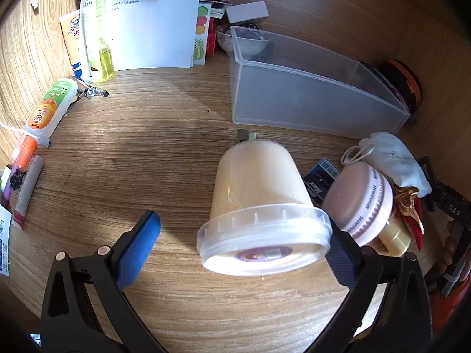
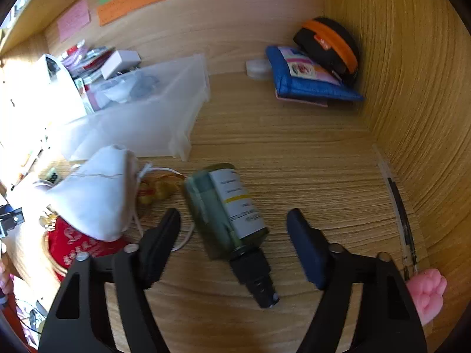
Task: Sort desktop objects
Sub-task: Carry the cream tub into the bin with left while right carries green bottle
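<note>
On the desk: one tub (image 1: 259, 194), one bottle (image 2: 226, 209).

Cream tub (image 1: 259, 182) — dark green bottle (image 2: 226, 209)

Bare desk (image 1: 153, 135) left of tub (image 1: 259, 194)

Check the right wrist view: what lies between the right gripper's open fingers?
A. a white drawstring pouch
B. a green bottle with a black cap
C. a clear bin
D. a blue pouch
B: the green bottle lies on the desk between the right gripper fingers, untouched.
</note>
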`<state>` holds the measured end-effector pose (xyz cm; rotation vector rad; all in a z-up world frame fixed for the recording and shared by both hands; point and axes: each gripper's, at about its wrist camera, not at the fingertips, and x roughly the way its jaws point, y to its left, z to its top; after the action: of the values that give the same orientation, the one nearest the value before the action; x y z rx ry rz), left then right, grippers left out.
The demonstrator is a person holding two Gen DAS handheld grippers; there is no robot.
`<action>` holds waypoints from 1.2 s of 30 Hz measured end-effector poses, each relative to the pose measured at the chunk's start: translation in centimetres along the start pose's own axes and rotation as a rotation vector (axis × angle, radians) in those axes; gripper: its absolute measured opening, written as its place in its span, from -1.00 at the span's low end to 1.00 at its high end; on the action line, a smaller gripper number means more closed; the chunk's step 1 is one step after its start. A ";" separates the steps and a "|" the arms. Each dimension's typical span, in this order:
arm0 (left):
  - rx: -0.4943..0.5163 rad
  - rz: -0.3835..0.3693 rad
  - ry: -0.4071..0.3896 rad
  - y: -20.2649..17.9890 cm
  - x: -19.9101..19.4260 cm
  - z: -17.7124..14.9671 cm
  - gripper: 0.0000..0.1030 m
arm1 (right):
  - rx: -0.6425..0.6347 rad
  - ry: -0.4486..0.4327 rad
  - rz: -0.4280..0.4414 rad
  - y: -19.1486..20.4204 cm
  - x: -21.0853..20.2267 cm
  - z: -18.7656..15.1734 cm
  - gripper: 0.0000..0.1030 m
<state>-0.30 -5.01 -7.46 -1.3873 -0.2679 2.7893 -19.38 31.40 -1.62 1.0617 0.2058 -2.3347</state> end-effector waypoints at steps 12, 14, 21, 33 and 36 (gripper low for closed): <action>0.039 0.057 -0.012 -0.9 0.8 0.6 0.44 | -0.038 0.007 -0.002 0.3 1.2 0.1 -0.25; 0.033 0.046 -0.017 -0.8 0.7 0.7 0.36 | -0.026 0.003 0.009 0.3 1.2 0.1 -0.25; 0.025 0.032 -0.021 -0.6 0.4 0.8 0.36 | 0.012 -0.028 0.048 0.0 0.1 0.5 -0.25; -0.004 0.005 -0.073 0.4 -1.7 2.3 0.36 | 0.029 -0.108 0.139 1.0 -3.1 1.8 -0.25; -0.008 0.007 -0.079 0.5 -1.9 2.2 0.36 | 0.019 -0.123 0.166 1.4 -3.7 2.2 -0.26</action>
<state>-0.87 -6.03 -4.67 -1.2838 -0.2766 2.8556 -18.09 31.07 2.74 0.9041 0.0465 -2.2467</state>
